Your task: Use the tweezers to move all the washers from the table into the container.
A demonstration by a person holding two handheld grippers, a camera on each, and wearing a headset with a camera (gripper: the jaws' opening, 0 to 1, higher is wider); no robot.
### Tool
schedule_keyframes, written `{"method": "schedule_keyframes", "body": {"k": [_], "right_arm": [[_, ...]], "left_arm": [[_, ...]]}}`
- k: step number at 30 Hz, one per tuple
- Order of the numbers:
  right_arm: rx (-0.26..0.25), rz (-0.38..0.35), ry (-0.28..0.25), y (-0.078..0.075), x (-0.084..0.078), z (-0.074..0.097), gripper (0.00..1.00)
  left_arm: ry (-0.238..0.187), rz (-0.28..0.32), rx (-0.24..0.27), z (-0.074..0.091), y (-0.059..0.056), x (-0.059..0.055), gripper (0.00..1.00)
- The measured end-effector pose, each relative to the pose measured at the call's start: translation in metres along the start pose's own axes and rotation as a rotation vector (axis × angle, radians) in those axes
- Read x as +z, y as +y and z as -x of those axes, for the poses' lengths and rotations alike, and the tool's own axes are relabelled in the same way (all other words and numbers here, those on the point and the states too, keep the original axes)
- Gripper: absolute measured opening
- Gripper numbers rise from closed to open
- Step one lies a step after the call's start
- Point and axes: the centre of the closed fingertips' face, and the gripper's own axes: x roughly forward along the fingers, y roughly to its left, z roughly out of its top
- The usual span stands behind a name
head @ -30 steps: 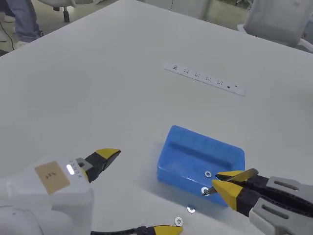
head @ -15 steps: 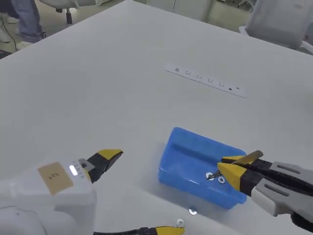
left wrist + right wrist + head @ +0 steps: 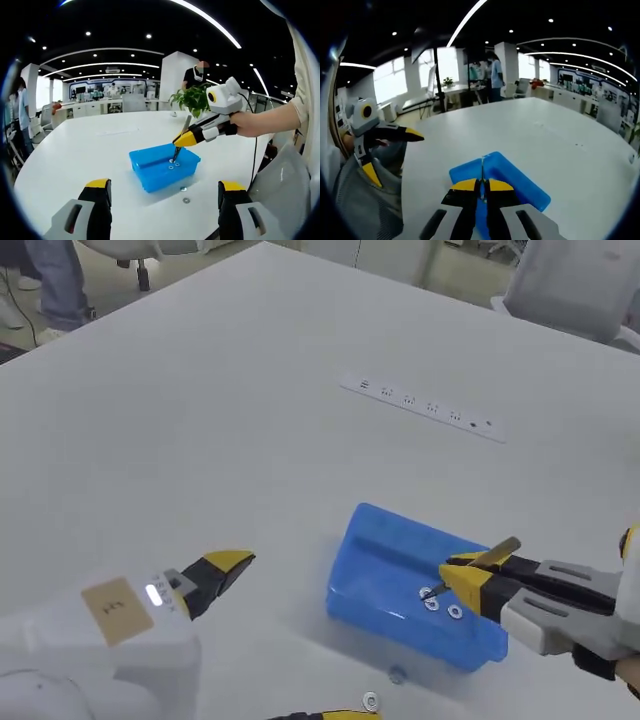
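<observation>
pointing down into an open blue container (image 3: 400,540), a thin pair of metal tweezers (image 3: 503,548) is gripped between the clenched yellow jaws of the right gripper (image 3: 468,575), which comes in from the right of the head view. the tweezer tips sit just ahead of the jaws, low inside the container, right at one of three small silver washers (image 3: 455,612) lying close together on its floor. whether the tips are pinching that washer cannot be told. two more washers (image 3: 371,701) lie on the white worktop (image 3: 200,420) just outside the container's near wall, one close behind the other. the left gripper (image 3: 164,182) hovers over the worktop to the left of the container, its jaws released and spread wide, holding nothing, well apart from the washers.
</observation>
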Motion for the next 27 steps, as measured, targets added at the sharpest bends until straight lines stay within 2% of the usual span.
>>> {"method": "schedule_keyframes", "body": {"k": [6,10,17,27], "right_arm": [[-0.009,-0.067,0.012,-0.012,-0.009,-0.012,0.02],[-0.012,-0.085,0.022,-0.018,-0.012,-0.019,0.02],[0.006,-0.069,0.058,-0.015,-0.018,-0.033,0.02],[-0.003,-0.046,0.095,-0.018,-0.027,-0.034,0.03]], "left_arm": [[-0.002,0.002,0.002,0.000,0.000,0.000,0.89],[-0.004,0.005,0.006,0.001,0.001,0.000,0.89],[-0.003,0.006,0.006,0.001,0.001,0.000,0.89],[-0.003,0.009,0.009,0.000,0.002,0.000,0.89]]}}
